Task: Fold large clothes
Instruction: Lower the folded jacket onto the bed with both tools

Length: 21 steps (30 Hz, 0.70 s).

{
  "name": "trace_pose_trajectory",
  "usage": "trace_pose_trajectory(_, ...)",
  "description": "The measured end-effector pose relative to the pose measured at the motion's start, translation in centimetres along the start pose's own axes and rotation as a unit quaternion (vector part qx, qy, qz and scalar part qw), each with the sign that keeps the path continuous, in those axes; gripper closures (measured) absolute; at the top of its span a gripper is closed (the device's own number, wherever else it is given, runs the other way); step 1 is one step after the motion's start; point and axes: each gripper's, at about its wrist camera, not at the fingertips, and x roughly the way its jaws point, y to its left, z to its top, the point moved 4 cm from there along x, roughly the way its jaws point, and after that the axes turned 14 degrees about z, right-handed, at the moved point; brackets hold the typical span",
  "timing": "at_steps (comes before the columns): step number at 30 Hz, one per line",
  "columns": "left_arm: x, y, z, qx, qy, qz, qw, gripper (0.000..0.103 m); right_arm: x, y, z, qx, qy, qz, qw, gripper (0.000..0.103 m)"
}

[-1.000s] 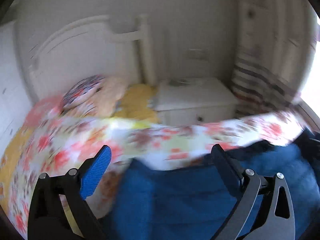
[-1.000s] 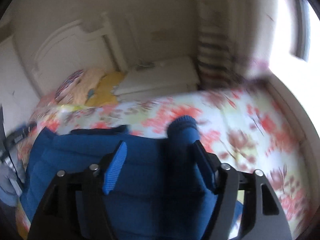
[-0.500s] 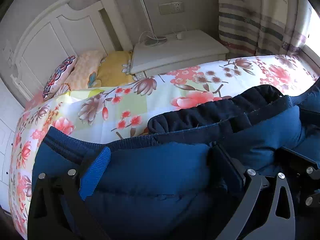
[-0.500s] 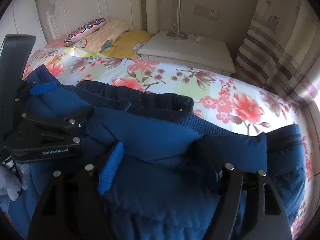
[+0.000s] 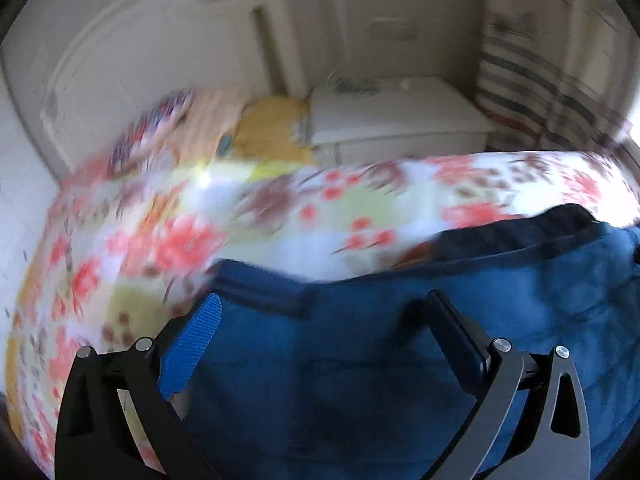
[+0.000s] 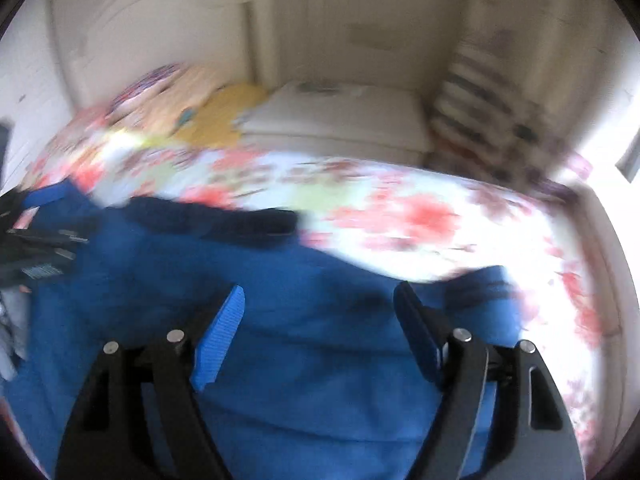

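A large blue padded jacket (image 5: 400, 340) lies on the floral bedspread (image 5: 280, 208), with its dark collar (image 5: 520, 232) at the far edge. My left gripper (image 5: 320, 312) is open, its jaws wide apart above the jacket's left part. In the right wrist view the same jacket (image 6: 320, 320) fills the lower frame, dark collar (image 6: 220, 220) at the back. My right gripper (image 6: 318, 300) is open above the jacket's right part. Both views are motion-blurred. The left gripper's body (image 6: 32, 248) shows at the left edge of the right wrist view.
A white headboard (image 5: 140, 60) and pillows (image 5: 200, 128) stand at the bed's far left. A white nightstand (image 5: 400, 120) sits behind the bed. A striped curtain (image 5: 540, 92) hangs at the right by a bright window (image 6: 616, 160).
Both grippers have pulled back and up from the jacket, so more bedspread shows. The views went from sharp to blurred. Jaws stay wide apart.
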Motion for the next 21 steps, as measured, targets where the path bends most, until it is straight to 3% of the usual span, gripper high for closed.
trace_pose_trajectory(3, 2.6, 2.8, -1.1, -0.076, 0.045, -0.043, 0.9952, 0.004, 0.0, -3.3, -1.3, 0.065, -0.027, 0.066, 0.995, 0.03)
trace_pose_trajectory(5, 3.4, 3.1, -1.5, -0.096, 0.06, -0.063, 0.9916, 0.004, 0.0, -3.6, -1.8, 0.072, -0.043, 0.076, 0.994, 0.03)
trace_pose_trajectory(13, 2.9, 2.9, -1.5, -0.094, 0.05, -0.041, 0.9935, 0.004, -0.2, -4.7, -2.1, 0.1, -0.07, 0.125, 0.985, 0.028)
trace_pose_trajectory(16, -0.3, 3.0, -0.7, -0.074, 0.007, 0.006, 0.9972, 0.005, -0.4, -3.2, -1.3, 0.072, -0.042, 0.083, 0.993, 0.028)
trace_pose_trajectory(18, -4.0, 2.3, -0.5, -0.07, -0.035, -0.027, 0.9966, 0.005, -2.0, -1.3, -0.8, 0.05, -0.042, 0.054, 0.996, 0.027)
trace_pose_trajectory(21, -8.8, -1.2, -1.0, -0.011, -0.08, -0.036, 0.9961, 0.004, -5.0, 4.3, -0.9, -0.011, -0.061, 0.075, 0.995, 0.019)
